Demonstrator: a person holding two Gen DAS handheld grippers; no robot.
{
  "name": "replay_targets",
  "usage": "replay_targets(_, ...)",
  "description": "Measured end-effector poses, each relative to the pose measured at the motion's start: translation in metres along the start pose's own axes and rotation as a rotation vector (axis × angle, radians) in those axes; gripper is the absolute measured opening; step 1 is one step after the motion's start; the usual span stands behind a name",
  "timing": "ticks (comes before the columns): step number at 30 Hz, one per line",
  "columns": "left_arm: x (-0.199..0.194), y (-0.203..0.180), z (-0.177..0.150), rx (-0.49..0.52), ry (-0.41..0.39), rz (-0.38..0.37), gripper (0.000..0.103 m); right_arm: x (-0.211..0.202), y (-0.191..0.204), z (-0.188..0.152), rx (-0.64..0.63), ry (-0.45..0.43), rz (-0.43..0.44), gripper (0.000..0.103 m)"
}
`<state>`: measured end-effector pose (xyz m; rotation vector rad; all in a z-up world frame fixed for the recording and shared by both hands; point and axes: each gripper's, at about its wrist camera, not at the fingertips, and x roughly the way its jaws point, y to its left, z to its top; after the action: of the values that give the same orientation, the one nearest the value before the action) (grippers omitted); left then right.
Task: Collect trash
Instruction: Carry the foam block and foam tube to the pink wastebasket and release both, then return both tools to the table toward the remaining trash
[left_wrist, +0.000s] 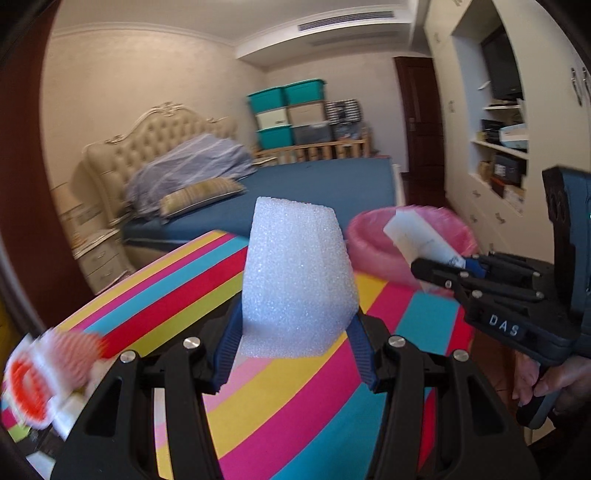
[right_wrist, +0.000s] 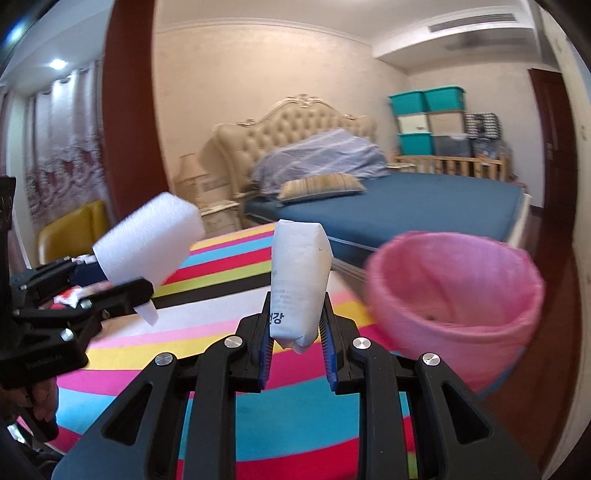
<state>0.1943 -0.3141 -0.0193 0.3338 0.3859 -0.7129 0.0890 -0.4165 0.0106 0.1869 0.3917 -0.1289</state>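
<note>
My left gripper (left_wrist: 295, 332) is shut on a white foam block (left_wrist: 295, 273) that stands up between its blue pads above the striped table. To its right, my right gripper (left_wrist: 439, 271) is shut on a white paper packet (left_wrist: 417, 236), just in front of a pink-lined bin (left_wrist: 369, 254). In the right wrist view the packet (right_wrist: 299, 273) with printed text sits upright in the right gripper (right_wrist: 297, 325). The bin (right_wrist: 480, 354) is close on the right, tilted open toward me. The left gripper (right_wrist: 110, 282) with the foam block (right_wrist: 147, 240) is at the left.
A table with a bright striped cloth (left_wrist: 277, 406) lies under both grippers. A blurred red and white wrapper (left_wrist: 48, 373) lies at its left edge. Behind are a blue bed (left_wrist: 314, 192) and a yellow chair (right_wrist: 70, 229). A hand (left_wrist: 546, 384) holds the right gripper's handle.
</note>
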Motion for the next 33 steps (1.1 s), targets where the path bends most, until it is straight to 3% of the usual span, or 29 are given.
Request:
replay_targets(8,0.080,-0.059,0.057,-0.006,0.031,-0.191,0.052,0.008,-0.071,0.022,-0.016,0.077,-0.155,0.023)
replay_targets(12,0.123,-0.074,0.080,-0.066,0.068,-0.243,0.052,0.017,-0.102,0.035,-0.033,0.080,-0.217,0.023)
replay_targets(19,0.188,-0.080,0.112,-0.121,0.120,-0.275,0.053,0.041,-0.142,0.044,-0.020,0.103,-0.252,0.023)
replay_targets(22,0.215,-0.086,0.122,-0.147,0.153,-0.327,0.054,0.053,-0.156,0.043,-0.027,0.118,-0.269,0.027)
replay_targets(23,0.221,-0.086,0.123,-0.155,0.158,-0.321,0.056,0.058,-0.160,0.041,-0.024,0.136,-0.276,0.027)
replay_targets(25,0.225,-0.083,0.123,-0.183,0.152,-0.300,0.084,0.058,-0.167,0.038,-0.014,0.147,-0.275,0.029)
replay_targets(26,0.223,-0.077,0.120,-0.203,0.145,-0.295,0.088,0.056,-0.169,0.036,-0.013,0.147,-0.278,0.034)
replay_targets(27,0.219,-0.070,0.118,-0.209,0.138,-0.290,0.089,0.052,-0.170,0.034,-0.012,0.138,-0.283,0.053)
replay_targets(28,0.212,-0.064,0.115,-0.212,0.131,-0.282,0.089,0.047,-0.167,0.034,-0.007,0.124,-0.287,0.067)
replay_targets(33,0.163,-0.027,0.092,-0.217,0.076,-0.170,0.098,0.021,-0.158,0.032,-0.006,0.079,-0.285,0.067)
